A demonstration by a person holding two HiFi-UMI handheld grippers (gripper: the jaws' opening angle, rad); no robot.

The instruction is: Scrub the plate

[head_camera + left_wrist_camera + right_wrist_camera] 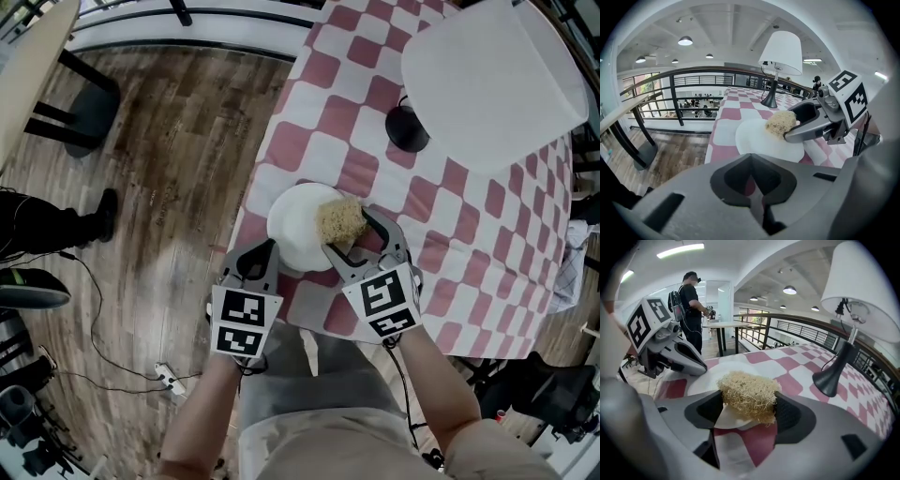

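Observation:
A white plate (292,225) lies near the left edge of the red-and-white checked tablecloth (450,234). My right gripper (349,231) is shut on a tan fibrous scrubber (341,219) and holds it over the plate's right part. The right gripper view shows the scrubber (749,391) wedged between the jaws of that gripper (750,411), above the plate (705,380). My left gripper (270,247) is shut, its tip at the plate's near left rim with nothing seen between the jaws. In the left gripper view its tip (751,157) sits just short of the plate (754,138).
A black table lamp (406,128) with a white shade (492,80) stands behind the plate. The table's left edge (251,192) drops to a wooden floor with a cable and power strip (167,378). A person (691,305) stands far off by another table.

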